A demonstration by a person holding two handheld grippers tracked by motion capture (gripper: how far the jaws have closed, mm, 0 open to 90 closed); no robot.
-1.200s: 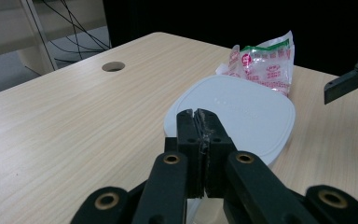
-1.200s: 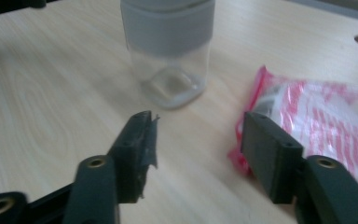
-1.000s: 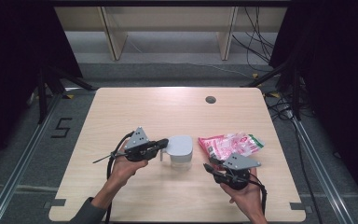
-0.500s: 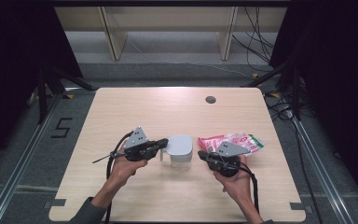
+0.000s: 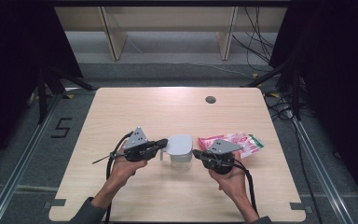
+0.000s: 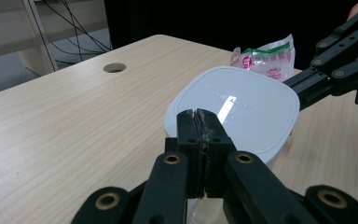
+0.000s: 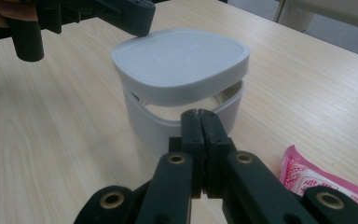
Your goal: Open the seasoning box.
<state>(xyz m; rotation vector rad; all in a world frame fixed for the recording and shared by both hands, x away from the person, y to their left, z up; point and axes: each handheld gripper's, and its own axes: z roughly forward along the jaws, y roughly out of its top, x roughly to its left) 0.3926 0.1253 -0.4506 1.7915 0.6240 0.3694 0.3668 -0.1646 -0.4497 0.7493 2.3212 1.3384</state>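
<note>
Container [image 5: 181, 157] wall half hidden under its raised lid [image 5: 179, 143].

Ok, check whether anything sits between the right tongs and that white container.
Nothing visible does. The right tongs, shut, point straight at the white container with bare table between. The pink packet lies off to their side.

A pale grey, rounded-square plastic lid [image 7: 181, 59] sits over a translucent whitish plastic tub [image 7: 168, 123]. Just beside the tub lies a pink-and-white printed plastic packet [image 5: 235, 141] with a green end. Both rest on a light beige wood-grain table [image 5: 168, 109] marked by one dark round hole [image 5: 210, 99].
</note>
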